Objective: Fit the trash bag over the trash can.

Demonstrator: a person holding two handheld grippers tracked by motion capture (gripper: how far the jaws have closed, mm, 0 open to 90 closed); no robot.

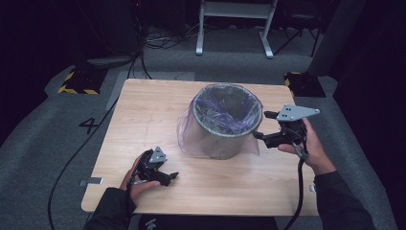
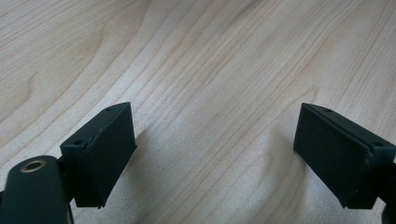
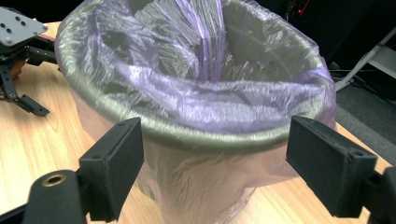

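Bin [image 1: 225, 129] base hidden under its purple liner [image 3: 210, 100]; both tools spread wide, empty.

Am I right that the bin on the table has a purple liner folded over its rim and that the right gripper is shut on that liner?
Not quite: the right gripper is open, its jaws apart and short of the liner, as the right gripper view shows. The bin on the table does have the purple liner over its rim.

Grey carpet floor [image 1: 33, 129], dark room, wooden table [image 1: 143, 110]
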